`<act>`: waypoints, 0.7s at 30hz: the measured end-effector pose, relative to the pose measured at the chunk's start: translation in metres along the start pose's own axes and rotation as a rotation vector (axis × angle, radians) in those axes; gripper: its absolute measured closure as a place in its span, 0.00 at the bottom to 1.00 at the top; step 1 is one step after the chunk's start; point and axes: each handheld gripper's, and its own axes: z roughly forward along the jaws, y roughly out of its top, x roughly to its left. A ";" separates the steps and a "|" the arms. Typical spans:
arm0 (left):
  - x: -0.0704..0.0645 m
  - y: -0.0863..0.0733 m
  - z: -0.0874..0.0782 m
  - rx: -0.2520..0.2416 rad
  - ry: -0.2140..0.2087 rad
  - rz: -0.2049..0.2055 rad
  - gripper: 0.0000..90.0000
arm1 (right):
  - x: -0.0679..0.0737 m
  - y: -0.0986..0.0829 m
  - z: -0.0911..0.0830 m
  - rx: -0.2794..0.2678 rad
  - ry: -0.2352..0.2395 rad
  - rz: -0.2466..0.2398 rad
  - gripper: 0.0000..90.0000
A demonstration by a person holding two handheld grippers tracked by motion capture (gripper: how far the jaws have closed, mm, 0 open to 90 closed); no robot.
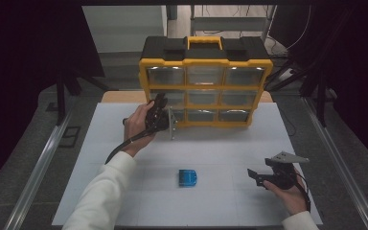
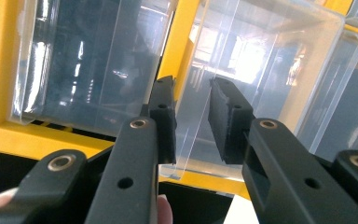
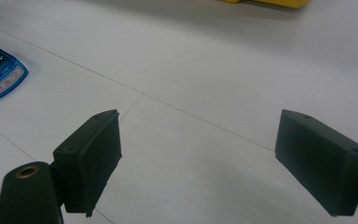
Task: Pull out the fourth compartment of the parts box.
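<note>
Step in hand: left gripper (image 2: 191, 116) is up at the yellow organizer (image 1: 205, 84), far side of the desk (image 1: 220, 148), working a clear drawer (image 2: 261, 70) in its left column.
Left gripper: jaws part-open, straddling the drawer's front lip, not yet clamped.
Right gripper (image 1: 261, 177): jaws wide apart, holding nothing, hovering near right.
Blue card (image 1: 188, 178): flat on the desk, near centre, left of the right gripper.
Next move: I'd say pinch the lip, then pull straight back.

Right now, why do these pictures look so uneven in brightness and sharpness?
High view: dark, purplish corners, light pooled on the white table. Left gripper view: glare on a clear drawer of the yellow organizer; near jaws soft. Right gripper view: even light, the blue card slightly blurred.
</note>
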 end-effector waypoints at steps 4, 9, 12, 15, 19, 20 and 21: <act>0.000 0.000 -0.002 -0.003 -0.002 0.003 0.81 | 0.000 0.000 0.000 0.000 0.000 0.000 0.17; 0.000 -0.001 -0.005 -0.006 -0.006 0.002 0.81 | 0.000 0.000 0.000 -0.001 -0.001 -0.001 0.17; 0.000 -0.001 -0.007 -0.008 -0.007 0.003 0.81 | 0.000 0.000 0.000 0.000 -0.001 0.000 0.17; 0.001 -0.001 -0.008 -0.011 -0.011 0.005 0.81 | 0.000 0.000 0.000 -0.001 -0.001 -0.001 0.17; 0.001 -0.001 -0.009 -0.011 -0.012 0.010 0.81 | 0.000 0.000 0.000 -0.001 -0.002 -0.001 0.17; 0.001 -0.001 -0.010 -0.011 -0.012 0.010 0.81 | 0.000 0.000 0.000 0.000 -0.002 -0.001 0.17; 0.001 -0.001 -0.010 -0.012 -0.013 0.008 0.81 | 0.000 0.000 0.000 -0.001 -0.002 -0.001 0.17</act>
